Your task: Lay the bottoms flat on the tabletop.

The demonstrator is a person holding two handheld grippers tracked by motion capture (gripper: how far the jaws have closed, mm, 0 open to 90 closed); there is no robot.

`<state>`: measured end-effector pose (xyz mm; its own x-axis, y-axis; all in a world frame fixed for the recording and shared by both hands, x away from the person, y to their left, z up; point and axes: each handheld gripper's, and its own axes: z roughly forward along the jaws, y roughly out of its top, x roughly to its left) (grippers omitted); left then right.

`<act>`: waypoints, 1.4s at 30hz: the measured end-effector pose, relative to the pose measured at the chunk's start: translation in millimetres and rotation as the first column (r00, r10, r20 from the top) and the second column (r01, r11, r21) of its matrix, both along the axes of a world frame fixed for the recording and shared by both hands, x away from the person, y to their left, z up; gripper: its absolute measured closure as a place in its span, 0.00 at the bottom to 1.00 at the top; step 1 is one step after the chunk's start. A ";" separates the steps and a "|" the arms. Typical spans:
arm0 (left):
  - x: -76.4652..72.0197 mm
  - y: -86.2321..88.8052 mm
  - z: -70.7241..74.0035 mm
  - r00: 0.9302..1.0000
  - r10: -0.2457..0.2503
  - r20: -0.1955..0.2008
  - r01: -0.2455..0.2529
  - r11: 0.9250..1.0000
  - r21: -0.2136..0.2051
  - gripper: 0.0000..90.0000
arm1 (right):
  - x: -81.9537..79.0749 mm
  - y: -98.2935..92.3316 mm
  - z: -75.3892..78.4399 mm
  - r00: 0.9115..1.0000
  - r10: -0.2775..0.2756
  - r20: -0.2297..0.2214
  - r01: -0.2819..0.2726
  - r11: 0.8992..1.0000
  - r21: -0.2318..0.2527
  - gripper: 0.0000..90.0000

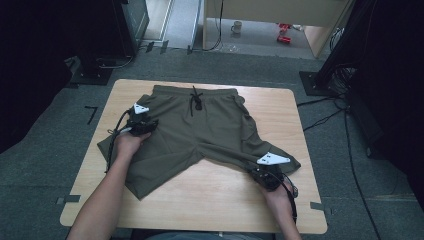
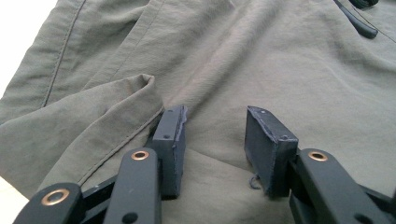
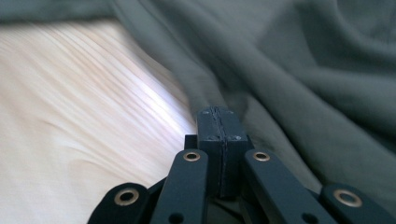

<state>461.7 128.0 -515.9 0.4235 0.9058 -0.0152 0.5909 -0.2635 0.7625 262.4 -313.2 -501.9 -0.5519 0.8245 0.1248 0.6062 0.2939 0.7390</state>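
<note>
high: olive drawstring shorts (image 1: pixel 200 130) flat on wooden table (image 1: pixel 210 205), left gripper (image 1: pixel 141 121) on hip, right gripper (image 1: pixel 270 172) at leg hem | left: jaws spread, resting on cloth (image 2: pixel 261 70) | right: jaws pressed together beside hem (image 3: pixel 280 84), pinch unclear | soft, light, limp; grab hems or waistband

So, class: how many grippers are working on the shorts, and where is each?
2. The left gripper is by the waistband side; the right gripper at the right leg's hem.
</note>
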 end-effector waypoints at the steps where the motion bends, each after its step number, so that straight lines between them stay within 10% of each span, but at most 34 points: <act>1: 0.0 0.0 0.0 1.000 -0.001 0.000 0.001 1.000 0.001 0.64 | -2.3 0.1 5.6 1.000 0.003 0.008 -0.004 1.000 0.026 1.00; 11: -0.3 -0.5 0.0 1.000 0.000 0.002 0.000 1.000 0.005 0.64 | -24.5 22.2 46.9 0.995 0.099 0.007 -0.099 0.982 0.162 1.00; 23: -1.1 -0.8 -0.1 1.000 -0.003 0.002 0.003 1.000 0.003 0.63 | -42.4 87.0 10.3 0.949 0.292 -0.118 -0.273 0.950 0.155 0.98; 27: -2.0 -0.2 1.4 1.000 -0.015 -0.012 0.015 1.000 -0.003 0.62 | -41.1 88.6 15.7 0.950 0.310 -0.024 -0.305 0.944 0.122 0.81; 34: -14.1 3.8 24.3 0.999 -0.036 0.018 0.036 0.999 -0.012 0.62 | -13.3 60.6 40.2 0.969 0.196 0.150 -0.211 0.973 0.095 0.74; 42: -36.3 31.3 39.0 0.998 -0.042 0.055 0.042 0.999 -0.008 0.61 | 41.6 35.8 25.6 0.980 0.093 0.176 -0.109 0.990 0.086 0.74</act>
<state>425.4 159.3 -476.9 0.4618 0.8870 0.0003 0.5370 -0.2798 0.7958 304.1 -277.3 -476.3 -0.6517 0.7523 0.0966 0.4394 0.2706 0.8566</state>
